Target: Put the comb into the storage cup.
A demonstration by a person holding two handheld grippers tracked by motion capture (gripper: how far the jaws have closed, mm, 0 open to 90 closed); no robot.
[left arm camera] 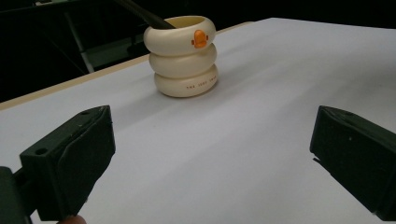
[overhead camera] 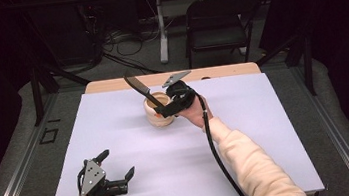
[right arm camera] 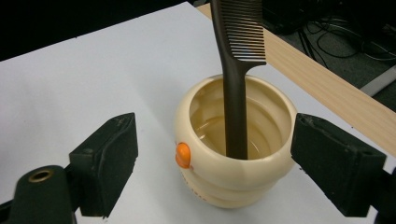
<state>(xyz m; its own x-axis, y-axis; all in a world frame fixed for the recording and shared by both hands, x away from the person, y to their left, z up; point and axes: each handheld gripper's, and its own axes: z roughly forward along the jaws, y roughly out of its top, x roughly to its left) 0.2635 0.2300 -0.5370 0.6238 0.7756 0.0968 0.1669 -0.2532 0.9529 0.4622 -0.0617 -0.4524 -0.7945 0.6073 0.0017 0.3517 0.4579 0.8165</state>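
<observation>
Right gripper [right arm camera: 215,163] wide open, holding nothing, just above cup [right arm camera: 233,154]; comb [right arm camera: 238,70] standing inside, leaning toward upper left.

light falls from overhead onto the white table [overhead camera: 247,134]; bright & even there, no hard glare. room beyond the table is dim, near black at the high view's corners. soft shadow just beside the cream cup [left arm camera: 184,56]. jaws nearest each gripper cam are slightly soft; cup sharp. overall low res, mild grain.
</observation>
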